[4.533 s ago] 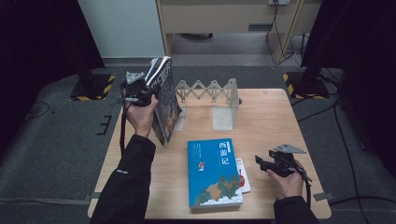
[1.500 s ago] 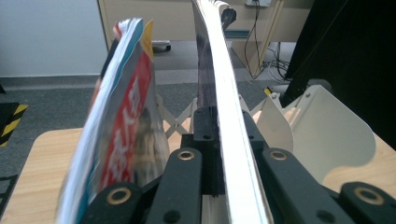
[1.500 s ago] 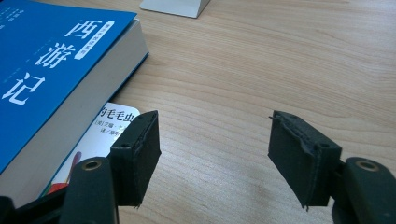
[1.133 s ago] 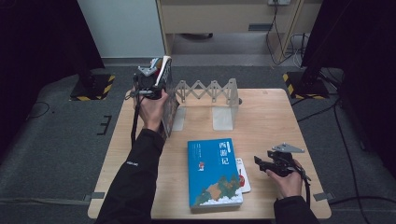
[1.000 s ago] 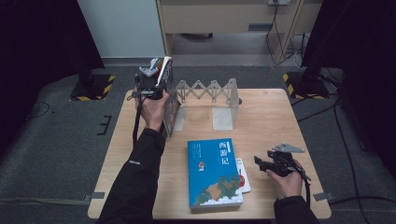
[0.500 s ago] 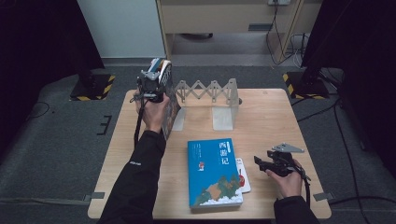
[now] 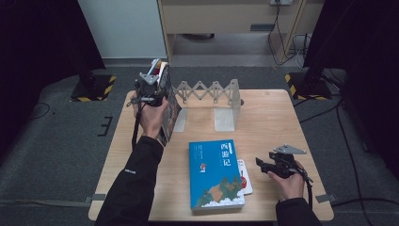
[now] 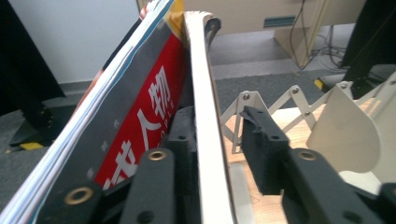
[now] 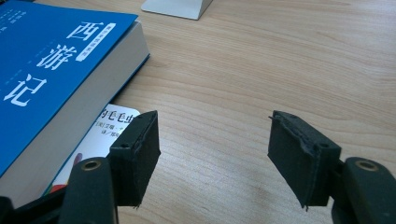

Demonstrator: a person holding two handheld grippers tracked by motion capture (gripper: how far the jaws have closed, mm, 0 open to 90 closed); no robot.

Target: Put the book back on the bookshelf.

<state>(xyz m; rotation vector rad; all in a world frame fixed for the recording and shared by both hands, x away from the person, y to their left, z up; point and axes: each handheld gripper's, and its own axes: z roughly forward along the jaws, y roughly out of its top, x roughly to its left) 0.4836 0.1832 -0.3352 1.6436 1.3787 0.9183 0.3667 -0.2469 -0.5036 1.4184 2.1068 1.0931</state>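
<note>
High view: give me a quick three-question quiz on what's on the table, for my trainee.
1. True or false: the thick blue book lies flat on the light wooden table.
2. What lies partly under the blue book? A) a thin white booklet B) a pen C) a cup
3. What stands between the jaws of the left gripper?

Key:
1. True.
2. A.
3. An upright white-edged book, beside the white folding rack. The jaws have just been opening, and one pad stands apart from the book.
</note>
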